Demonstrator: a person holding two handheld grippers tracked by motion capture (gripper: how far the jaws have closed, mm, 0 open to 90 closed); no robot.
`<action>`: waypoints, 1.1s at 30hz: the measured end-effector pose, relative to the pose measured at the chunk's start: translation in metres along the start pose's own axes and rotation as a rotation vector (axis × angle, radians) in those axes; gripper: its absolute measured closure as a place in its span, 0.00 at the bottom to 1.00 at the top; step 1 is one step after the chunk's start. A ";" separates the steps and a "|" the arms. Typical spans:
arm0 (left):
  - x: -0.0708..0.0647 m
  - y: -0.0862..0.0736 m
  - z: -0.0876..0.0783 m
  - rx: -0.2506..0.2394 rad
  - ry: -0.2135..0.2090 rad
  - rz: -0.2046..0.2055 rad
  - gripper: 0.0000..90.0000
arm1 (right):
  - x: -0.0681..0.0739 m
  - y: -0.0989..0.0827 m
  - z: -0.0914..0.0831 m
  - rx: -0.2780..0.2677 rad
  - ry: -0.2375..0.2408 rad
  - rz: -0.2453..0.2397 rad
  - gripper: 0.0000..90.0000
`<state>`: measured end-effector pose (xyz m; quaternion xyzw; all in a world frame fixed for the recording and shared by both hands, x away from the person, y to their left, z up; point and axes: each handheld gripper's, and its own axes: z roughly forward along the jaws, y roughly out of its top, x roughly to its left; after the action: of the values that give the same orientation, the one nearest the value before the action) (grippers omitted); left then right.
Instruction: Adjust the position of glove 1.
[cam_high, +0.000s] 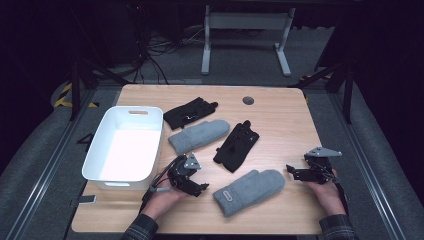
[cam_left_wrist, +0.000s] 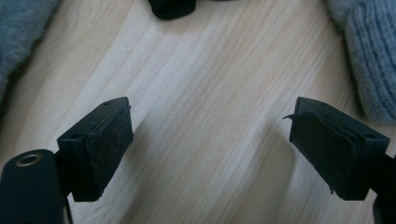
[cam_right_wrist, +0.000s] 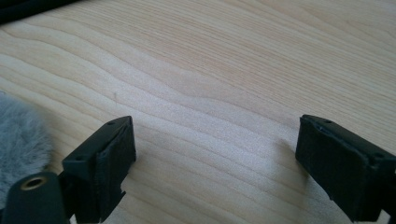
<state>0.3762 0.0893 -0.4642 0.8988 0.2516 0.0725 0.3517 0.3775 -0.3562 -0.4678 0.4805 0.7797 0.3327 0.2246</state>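
Both grippers low on the table, nothing held – looks like the start of a pick on the near mitten.

L gripper (cam_high: 192, 186) sits just left of the near grey mitten (cam_high: 249, 190), jaws apart, bare wood between the pads (cam_left_wrist: 111, 140); R gripper (cam_high: 300, 174) just right of its tip, jaws wide apart, grey fluff at the left edge of its own view (cam_right_wrist: 21, 135). Mitten lies flat at the front of the table (cam_high: 280, 112), apart from both. White bin (cam_high: 127, 145) stands empty at left; a 2nd mitten (cam_high: 199, 135) and 2 black gloves (cam_high: 190, 112) (cam_high: 236, 145) lie behind. Next, prob.: one gripper slides in over the mitten edge, closes on the fabric, lifts; the bin is a likely goal.
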 end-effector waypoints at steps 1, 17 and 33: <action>0.001 0.001 -0.001 -0.005 0.001 -0.009 0.17 | 0.000 0.000 0.000 0.000 0.000 0.001 0.14; 0.013 0.037 -0.014 -0.034 0.047 -0.037 0.19 | 0.000 0.000 0.000 0.000 0.001 0.001 0.14; 0.041 0.081 -0.003 -0.027 0.101 -0.055 0.20 | 0.000 0.000 0.000 0.000 0.009 -0.005 0.14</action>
<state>0.4429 0.0606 -0.4099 0.8819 0.2928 0.1116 0.3522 0.3773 -0.3558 -0.4680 0.4771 0.7818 0.3345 0.2221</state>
